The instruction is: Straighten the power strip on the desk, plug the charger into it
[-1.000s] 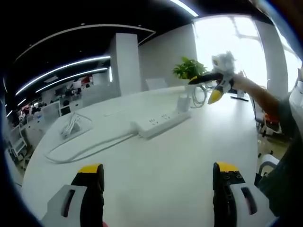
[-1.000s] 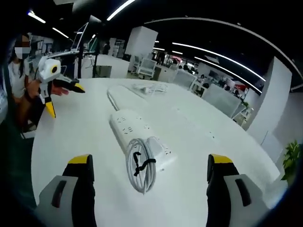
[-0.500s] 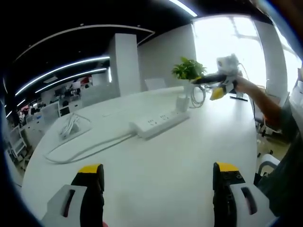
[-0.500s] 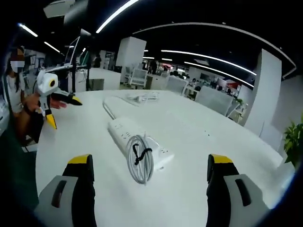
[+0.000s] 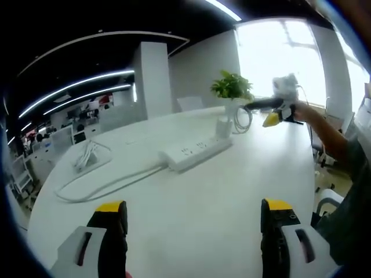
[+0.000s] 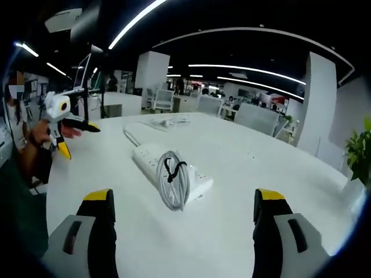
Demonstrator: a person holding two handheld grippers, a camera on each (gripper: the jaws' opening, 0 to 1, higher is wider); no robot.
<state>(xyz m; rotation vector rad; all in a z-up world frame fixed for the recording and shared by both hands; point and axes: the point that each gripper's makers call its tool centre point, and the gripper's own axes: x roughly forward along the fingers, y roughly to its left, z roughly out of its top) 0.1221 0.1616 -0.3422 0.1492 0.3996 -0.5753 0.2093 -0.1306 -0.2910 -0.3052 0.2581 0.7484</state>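
The white power strip (image 5: 194,152) lies slanted on the white desk (image 5: 220,197), its cord (image 5: 104,184) curving off to the left. A white charger (image 5: 223,125) stands at the strip's far end beside its coiled cable (image 5: 243,117). In the right gripper view the coil (image 6: 173,180), bound with a black tie, rests against the near end of the strip (image 6: 152,158). My left gripper (image 5: 191,231) is open, low over the desk, well short of the strip. My right gripper (image 6: 182,237) is open too, facing the coil; from the left gripper view this right gripper (image 5: 262,113) hovers beyond the charger.
A second loose cable bundle (image 5: 87,153) lies at the desk's far left, seen in the right gripper view as a cable bundle (image 6: 168,120) behind the strip. A potted plant (image 5: 232,87) stands past the charger. A person's hand holds the left gripper (image 6: 78,141) at the desk edge.
The right gripper has dropped lower and come in toward the coil and strip end; from the left gripper view it has drifted right. The left gripper, strip and charger stay put.
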